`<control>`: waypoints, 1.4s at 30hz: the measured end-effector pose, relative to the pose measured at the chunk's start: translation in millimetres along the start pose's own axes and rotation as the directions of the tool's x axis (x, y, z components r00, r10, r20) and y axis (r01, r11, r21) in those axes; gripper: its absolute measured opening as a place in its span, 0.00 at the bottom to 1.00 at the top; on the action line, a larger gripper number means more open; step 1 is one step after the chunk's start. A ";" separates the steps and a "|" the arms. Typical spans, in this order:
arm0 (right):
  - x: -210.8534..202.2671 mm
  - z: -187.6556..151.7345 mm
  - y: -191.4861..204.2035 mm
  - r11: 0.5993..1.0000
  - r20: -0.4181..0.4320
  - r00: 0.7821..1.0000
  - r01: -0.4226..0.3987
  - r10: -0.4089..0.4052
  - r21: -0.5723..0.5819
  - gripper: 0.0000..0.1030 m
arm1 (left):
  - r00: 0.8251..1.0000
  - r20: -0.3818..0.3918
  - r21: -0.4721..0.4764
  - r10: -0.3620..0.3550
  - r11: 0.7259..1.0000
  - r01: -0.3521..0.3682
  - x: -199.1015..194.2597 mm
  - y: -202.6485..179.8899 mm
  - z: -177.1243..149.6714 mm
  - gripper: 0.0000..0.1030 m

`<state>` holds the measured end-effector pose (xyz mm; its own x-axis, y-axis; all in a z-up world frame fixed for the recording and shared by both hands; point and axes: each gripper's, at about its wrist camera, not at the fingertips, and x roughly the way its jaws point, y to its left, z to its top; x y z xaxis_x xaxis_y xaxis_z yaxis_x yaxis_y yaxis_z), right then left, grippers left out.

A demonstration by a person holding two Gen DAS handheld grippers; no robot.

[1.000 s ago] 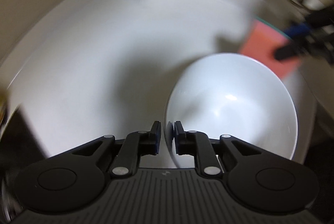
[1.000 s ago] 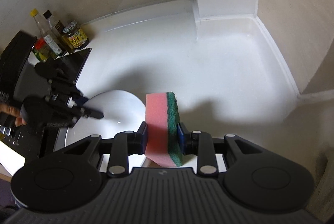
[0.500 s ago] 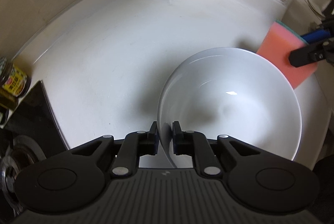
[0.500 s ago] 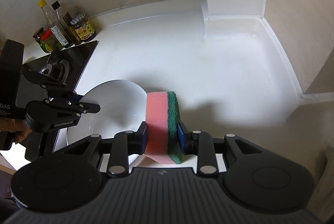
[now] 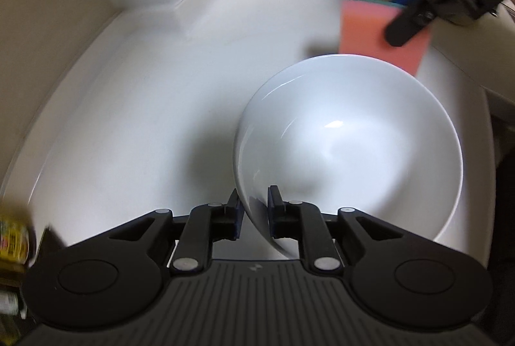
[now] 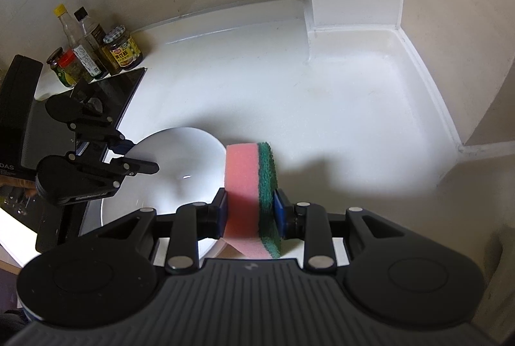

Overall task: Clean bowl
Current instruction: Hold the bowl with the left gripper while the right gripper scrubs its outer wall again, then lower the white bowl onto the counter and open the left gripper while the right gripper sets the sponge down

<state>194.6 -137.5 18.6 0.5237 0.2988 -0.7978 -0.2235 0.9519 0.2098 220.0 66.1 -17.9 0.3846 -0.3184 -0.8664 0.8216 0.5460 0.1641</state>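
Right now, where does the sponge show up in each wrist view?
Left wrist: the sponge is upper right, beyond the bowl's far rim, clamped by the right gripper.
Right wrist: the sponge is at bottom centre, between the gripper's fingers.
Shared landmark: the white bowl, its rim pinched by the left gripper.

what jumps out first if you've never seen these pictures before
The pink and green sponge stands out most, clamped on edge in the right gripper just right of the white bowl. The bowl's rim is pinched by the left gripper over the white countertop. A cluster of condiment bottles and jars sits at the far left against the wall.
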 end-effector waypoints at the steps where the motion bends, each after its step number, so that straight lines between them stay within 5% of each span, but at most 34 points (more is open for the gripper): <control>1: 0.1 0.0 -0.1 1.000 0.003 1.000 0.000 0.000 -0.005 0.24 | 1.000 -0.009 -0.021 0.003 1.000 -0.003 -0.9 -0.2 0.1 0.15; 6: -0.6 -2.4 0.2 1.000 0.012 1.000 -0.006 0.006 -0.007 0.25 | 0.996 -0.066 -0.190 0.064 0.979 -0.076 -3.9 -7.5 3.5 0.16; 12: -3.8 -7.3 2.6 1.000 0.020 1.000 -0.003 0.003 -0.005 0.25 | 0.993 -0.064 -0.455 0.101 0.882 -0.119 -11.7 -7.1 -5.6 0.16; 27: -0.1 -2.3 -13.4 0.993 0.015 0.995 -0.099 0.100 -0.058 0.25 | 0.954 -0.138 -0.603 0.266 0.741 -0.294 -29.0 -30.1 -2.9 0.18; 34: -3.6 -7.5 -22.9 0.989 0.059 0.989 -0.135 0.139 -0.060 0.25 | 0.925 -0.173 -0.582 0.338 0.723 -0.373 -34.8 -36.1 4.8 0.18; 42: -14.1 -0.8 -39.3 0.999 0.137 0.991 -0.007 0.001 0.043 0.25 | 0.922 -0.089 -0.655 0.376 0.676 -0.338 -59.7 -35.9 -5.0 0.17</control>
<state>195.3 -179.2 21.1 0.6313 0.3066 -0.7124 -0.1917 0.9517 0.2397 165.5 69.4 25.5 0.6259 -0.0196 -0.7797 0.1495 0.9842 0.0953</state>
